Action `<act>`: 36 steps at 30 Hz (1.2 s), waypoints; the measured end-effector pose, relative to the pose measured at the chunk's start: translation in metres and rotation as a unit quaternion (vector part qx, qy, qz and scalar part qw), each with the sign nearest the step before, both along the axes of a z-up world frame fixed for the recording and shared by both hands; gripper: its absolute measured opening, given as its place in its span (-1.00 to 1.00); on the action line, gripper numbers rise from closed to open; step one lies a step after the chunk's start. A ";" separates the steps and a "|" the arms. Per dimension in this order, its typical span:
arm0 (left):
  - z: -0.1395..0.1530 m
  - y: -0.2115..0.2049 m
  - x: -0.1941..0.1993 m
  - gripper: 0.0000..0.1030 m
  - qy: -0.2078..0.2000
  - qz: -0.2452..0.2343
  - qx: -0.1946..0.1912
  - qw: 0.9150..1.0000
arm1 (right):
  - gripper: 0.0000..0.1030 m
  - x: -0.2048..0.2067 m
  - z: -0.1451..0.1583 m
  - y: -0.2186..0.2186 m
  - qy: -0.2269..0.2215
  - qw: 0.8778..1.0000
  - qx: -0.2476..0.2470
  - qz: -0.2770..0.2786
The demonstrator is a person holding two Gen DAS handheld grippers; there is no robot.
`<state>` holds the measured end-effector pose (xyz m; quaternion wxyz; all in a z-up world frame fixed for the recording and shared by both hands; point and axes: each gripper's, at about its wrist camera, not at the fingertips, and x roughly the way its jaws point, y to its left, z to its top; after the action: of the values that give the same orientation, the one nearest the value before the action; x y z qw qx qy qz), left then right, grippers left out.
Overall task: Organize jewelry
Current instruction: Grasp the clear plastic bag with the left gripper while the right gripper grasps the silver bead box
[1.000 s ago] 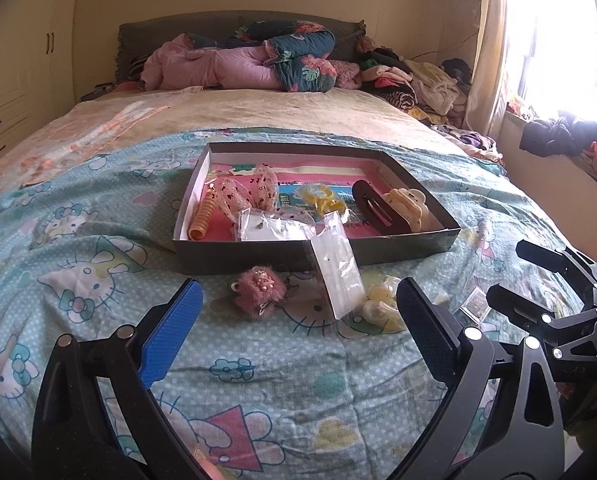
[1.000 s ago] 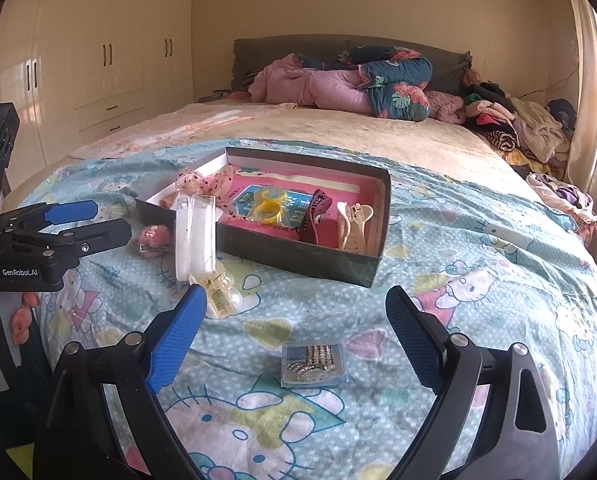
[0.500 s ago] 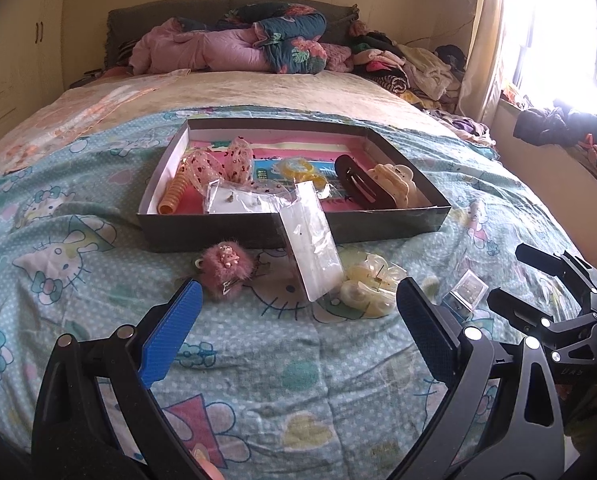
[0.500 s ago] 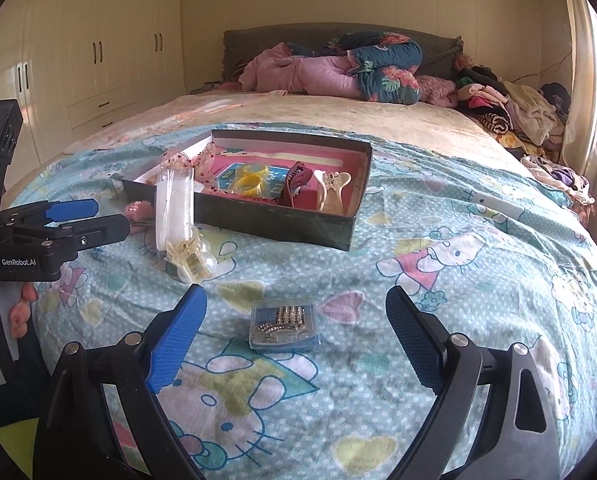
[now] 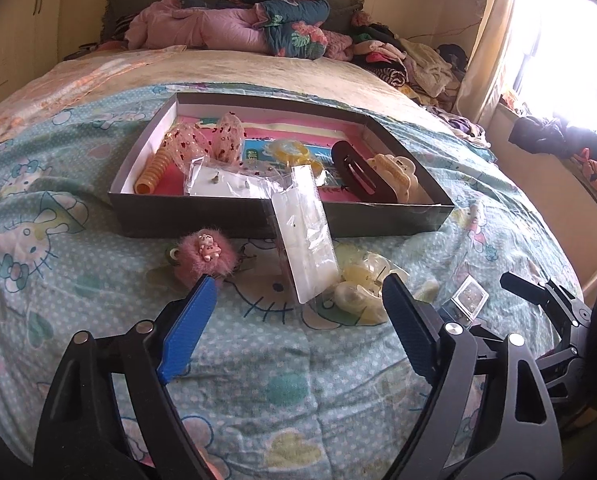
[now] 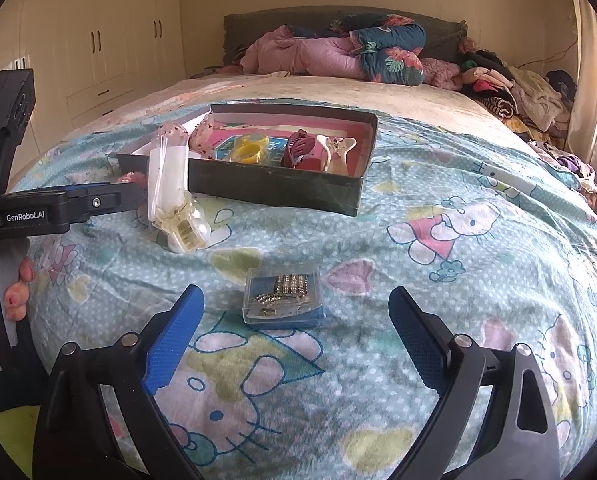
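Here, on the bed:
Left claw [image 5: 294, 292]: spread wide, holding nothing, hovering low over the quilt; its blue-padded left finger tip sits just in front of the pink fluffy clip.
Right claw [image 6: 296, 300]: also spread wide and empty, the clear jewelry case lying on the quilt between its two fingers, untouched.
Clear jewelry case [image 6: 283, 296]: small, flat, with rhinestone pieces inside over a blue base; well apart from the box, nearer the foot of the bed.
Box [image 5: 258, 216]: shallow, dark-walled, pink inside, resting on the quilt [image 5: 78, 264] in the middle of the bed.
Inside the box: an orange spiral hair tie [image 5: 154, 170] at the left end, a sheer spotted bow [image 5: 206, 140], a yellow piece [image 5: 292, 150], a dark hair claw clip [image 5: 358, 172] and a cream claw clip [image 5: 394, 170] at the right end.
Plastic bag [image 5: 308, 232]: clear, leaning over the box's front wall, its lower end down on the quilt.
Pink fluffy clip [image 5: 206, 256]: on the quilt just in front of the box.
Pale clips in wrapping [image 5: 362, 284]: on the quilt beside the bag's lower end.
Far end: heaped bedding and clothes [image 6: 338, 52] against the headboard.
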<state>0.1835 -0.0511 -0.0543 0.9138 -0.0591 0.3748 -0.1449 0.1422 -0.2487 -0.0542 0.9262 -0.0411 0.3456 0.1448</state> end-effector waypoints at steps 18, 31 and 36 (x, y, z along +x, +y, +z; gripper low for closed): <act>-0.009 -0.005 0.040 -0.13 0.037 -0.005 -0.059 0.998 | 0.76 0.019 -0.013 0.003 0.028 1.000 0.007 0.004; -0.013 -0.008 0.046 -0.52 0.036 -0.011 -0.051 0.998 | -0.07 0.029 -0.019 0.006 0.035 0.999 -0.008 0.005; -0.008 -0.011 0.040 -0.56 0.025 -0.015 -0.043 0.999 | -0.18 0.031 -0.018 0.008 0.035 0.999 -0.012 0.014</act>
<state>0.2238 -0.0620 -0.0626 0.8984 -0.0964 0.3919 -0.1733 0.1732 -0.2411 -0.0724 0.9110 -0.0516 0.3785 0.1553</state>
